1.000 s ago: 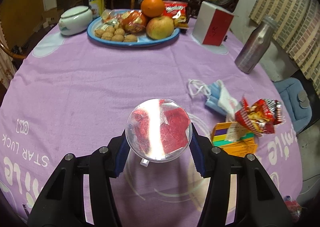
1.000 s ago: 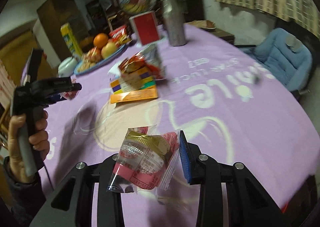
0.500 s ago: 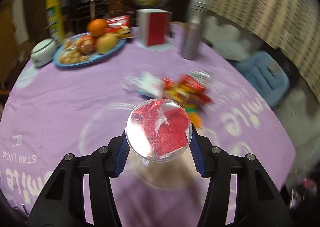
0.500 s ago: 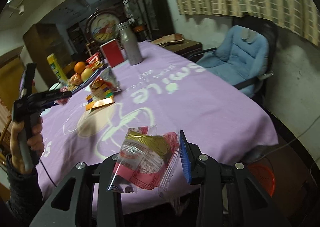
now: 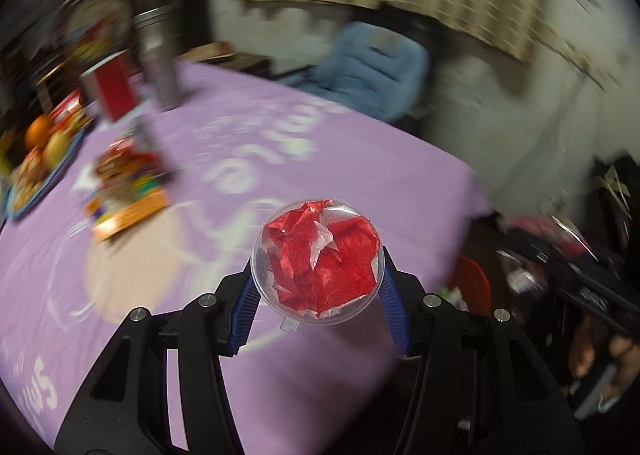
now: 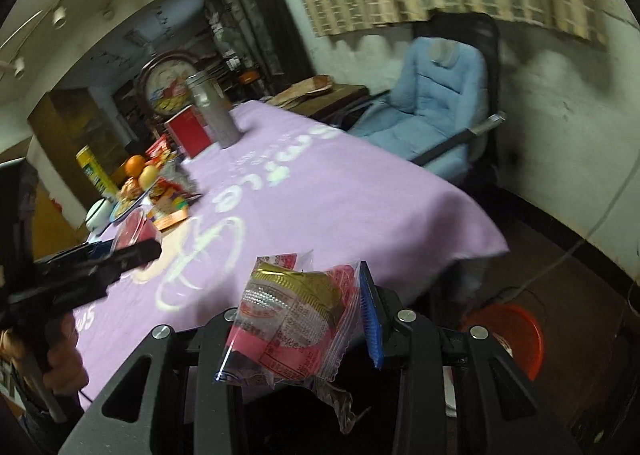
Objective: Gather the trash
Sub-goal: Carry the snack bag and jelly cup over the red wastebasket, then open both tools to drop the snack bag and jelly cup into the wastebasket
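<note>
We are carrying two pieces of trash toward the red bin (image 6: pixel 516 331), which sits on the floor just past the corner of the counter (image 6: pixel 320 191). The left hand-held gripper (image 5: pixel 316 279) is clenched on a clear round plastic cup (image 5: pixel 318 261) stuffed with crumpled red foil; the right hand-held gripper (image 6: pixel 304 319) grips a crinkly clear wrapper (image 6: pixel 292 319) printed in pink and gold.

To do this step well, we should bring each load directly above the bin's open mouth before letting go. The cup is rigid, smooth and round, so we judge it will drop cleanly but could bounce off the rim. The wrapper is thin, light film and may cling to the ribbed blue pads or drift sideways, so it wants a low release, well inside the rim.

The bin looks like shiny moulded plastic with some pale scraps inside. The counter is draped in soft lilac cloth that hangs over the corner nearest the bin.
</note>
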Available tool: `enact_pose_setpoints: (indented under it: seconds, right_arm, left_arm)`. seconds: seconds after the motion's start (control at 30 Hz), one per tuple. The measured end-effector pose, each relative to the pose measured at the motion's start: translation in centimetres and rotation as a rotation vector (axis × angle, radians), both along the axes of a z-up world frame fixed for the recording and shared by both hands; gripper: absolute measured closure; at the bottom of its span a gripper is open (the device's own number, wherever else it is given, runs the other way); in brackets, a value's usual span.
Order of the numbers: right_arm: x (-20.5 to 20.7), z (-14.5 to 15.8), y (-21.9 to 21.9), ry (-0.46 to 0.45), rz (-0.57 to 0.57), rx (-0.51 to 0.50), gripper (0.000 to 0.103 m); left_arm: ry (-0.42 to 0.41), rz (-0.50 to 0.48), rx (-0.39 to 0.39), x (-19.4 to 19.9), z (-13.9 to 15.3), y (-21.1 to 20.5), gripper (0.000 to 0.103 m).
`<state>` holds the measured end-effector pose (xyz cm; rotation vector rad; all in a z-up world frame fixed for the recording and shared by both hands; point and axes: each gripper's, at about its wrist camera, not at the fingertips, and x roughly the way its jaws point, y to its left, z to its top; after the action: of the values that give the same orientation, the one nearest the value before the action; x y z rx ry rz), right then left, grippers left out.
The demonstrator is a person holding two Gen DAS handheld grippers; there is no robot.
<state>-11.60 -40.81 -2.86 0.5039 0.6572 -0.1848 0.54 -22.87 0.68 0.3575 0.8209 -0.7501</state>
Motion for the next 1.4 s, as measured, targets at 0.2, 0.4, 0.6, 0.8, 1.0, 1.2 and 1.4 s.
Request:
enact_pose_setpoints:
  seconds: [0.2, 0.4, 0.6, 0.8, 1.0, 1.2, 1.4]
  right_arm:
    - [-4.6, -5.1, -6.3, 0.081, -0.138, 0.064, 0.067]
    - [-9.7, -13.1, -13.7, 0.198, -0.325, 0.194, 0.067]
    - [-10.7, -21.2, -18.0, 0.276, -0.388, 0.346, 0.066]
    - [-8.0, -30.4, -20.8, 0.34, -0.395, 0.551, 0.066]
    - [-5.5, -35.8, -22.3, 0.397, -0.419, 0.671, 0.053]
    - [-5.3, -36.9, -24.0, 0.411, -0.456, 0.7, 0.032]
    - [-6.9, -35.9, -24.2, 0.368, -0.454, 0.729, 0.024]
  left_arm:
    - [0.021, -0.287, 0.045, -7.2, -3.0, -8.7, 0.049]
    - [0.05, -0.545, 0.133, -13.9, -8.1, -16.7, 0.049]
    - [0.17, -0.635, 0.262, -15.6, -16.8, -23.3, 0.049]
    - [0.298, -0.578, 0.4, -13.5, -26.5, -27.6, 0.049]
    - [0.344, -0.507, 0.466, -11.2, -32.5, -30.9, 0.048]
    - [0.355, -0.49, 0.495, -10.3, -33.8, -32.1, 0.024]
    - [0.398, -0.489, 0.498, -9.4, -32.9, -31.4, 0.024]
